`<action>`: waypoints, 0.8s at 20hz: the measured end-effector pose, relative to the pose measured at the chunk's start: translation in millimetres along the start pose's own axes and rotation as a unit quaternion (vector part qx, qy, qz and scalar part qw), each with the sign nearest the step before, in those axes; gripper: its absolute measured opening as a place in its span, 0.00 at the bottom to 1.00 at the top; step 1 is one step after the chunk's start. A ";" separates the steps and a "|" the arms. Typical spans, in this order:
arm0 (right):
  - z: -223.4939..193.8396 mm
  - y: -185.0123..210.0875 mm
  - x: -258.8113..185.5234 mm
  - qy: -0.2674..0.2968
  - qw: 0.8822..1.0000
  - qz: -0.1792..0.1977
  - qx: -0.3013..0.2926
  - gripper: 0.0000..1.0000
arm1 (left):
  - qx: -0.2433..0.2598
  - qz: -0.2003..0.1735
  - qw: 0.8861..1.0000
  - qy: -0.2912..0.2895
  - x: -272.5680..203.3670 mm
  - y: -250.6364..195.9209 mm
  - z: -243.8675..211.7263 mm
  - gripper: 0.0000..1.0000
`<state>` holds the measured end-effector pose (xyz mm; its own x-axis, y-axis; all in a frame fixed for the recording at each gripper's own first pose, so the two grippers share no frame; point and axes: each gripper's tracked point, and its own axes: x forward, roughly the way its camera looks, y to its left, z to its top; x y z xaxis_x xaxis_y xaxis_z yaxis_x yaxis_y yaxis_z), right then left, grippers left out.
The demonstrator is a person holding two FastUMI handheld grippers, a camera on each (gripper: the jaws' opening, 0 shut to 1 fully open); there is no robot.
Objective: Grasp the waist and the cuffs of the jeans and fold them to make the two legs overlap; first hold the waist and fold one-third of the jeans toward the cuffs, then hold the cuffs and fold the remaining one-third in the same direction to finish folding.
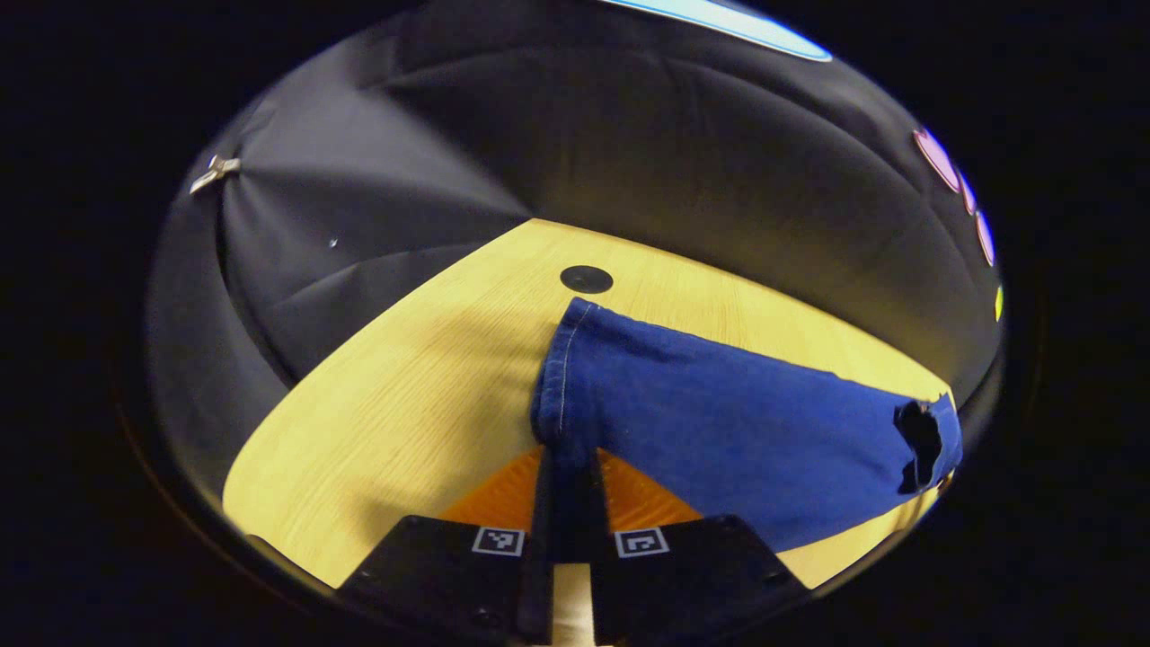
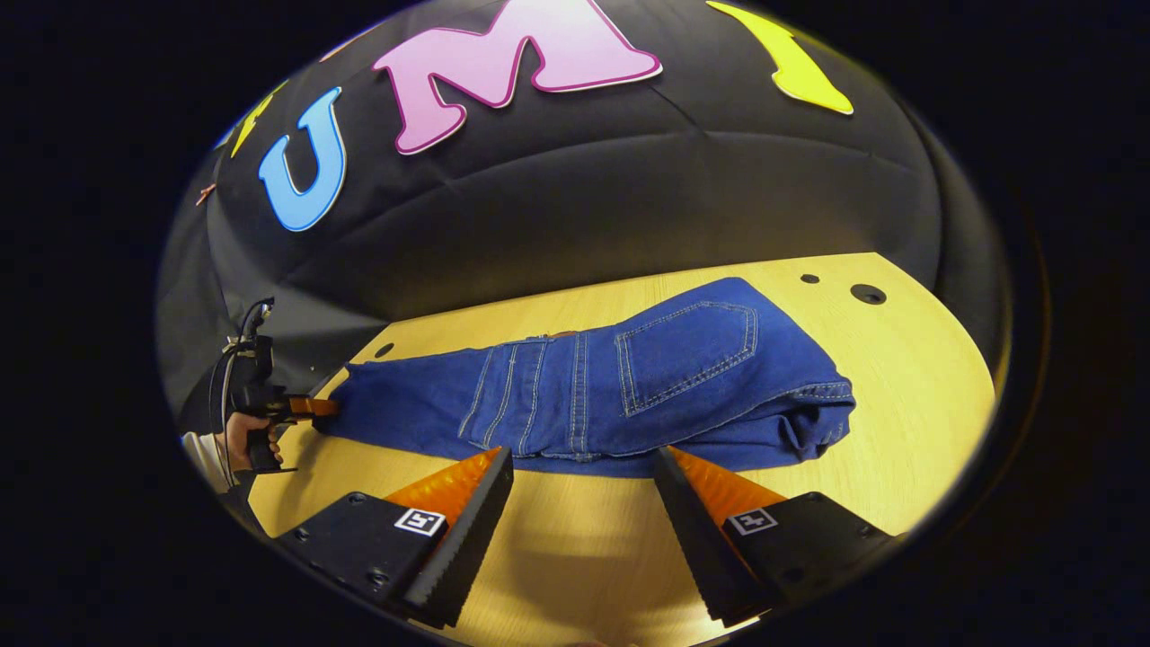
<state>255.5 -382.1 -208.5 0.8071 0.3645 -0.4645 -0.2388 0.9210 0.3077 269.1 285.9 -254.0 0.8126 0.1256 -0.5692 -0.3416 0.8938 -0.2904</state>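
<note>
We judge the denim jeans [image 2: 629, 386] heavy and floppy: our left gripper [image 1: 568, 476] pinches the cuffs [image 1: 561, 386], so our right gripper [image 2: 584, 485], spread wide, should take the thick waist [image 2: 809, 413].

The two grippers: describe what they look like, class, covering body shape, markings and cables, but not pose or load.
Each gripper, left and right, has two wedge-shaped fingers on black blocks, each bearing a small square black-and-white marker. In the right gripper view, the left gripper appears farther off, with a dark body, a looping cable and a handle gripped by a hand.
</note>
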 end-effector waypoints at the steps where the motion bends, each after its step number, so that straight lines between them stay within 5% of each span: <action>1: -1.1 -0.1 0.8 0.002 1.000 0.001 0.000 0.98 | -0.009 -0.009 1.000 -0.004 0.1 -1.7 0.2 0.21; 5: -5.6 -8.2 -1.7 0.008 1.000 -0.002 0.001 0.98 | -0.062 -0.062 0.996 -0.013 4.5 -20.3 -1.4 0.08; 10: 4.6 -20.0 -2.3 0.003 1.000 -0.015 0.016 0.98 | -0.161 -0.090 0.982 -0.048 1.3 -28.6 13.4 0.06; 16: 19.6 -45.1 -8.2 -0.011 0.999 -0.047 0.019 0.98 | -0.131 -0.155 0.974 -0.099 -45.3 -92.5 70.9 0.06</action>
<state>270.3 -429.3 -202.4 0.8368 0.2726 -0.4749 -0.1407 0.9452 0.2947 297.4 228.0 -146.8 0.9623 -0.0294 -0.2705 -0.1525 0.7650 -0.6257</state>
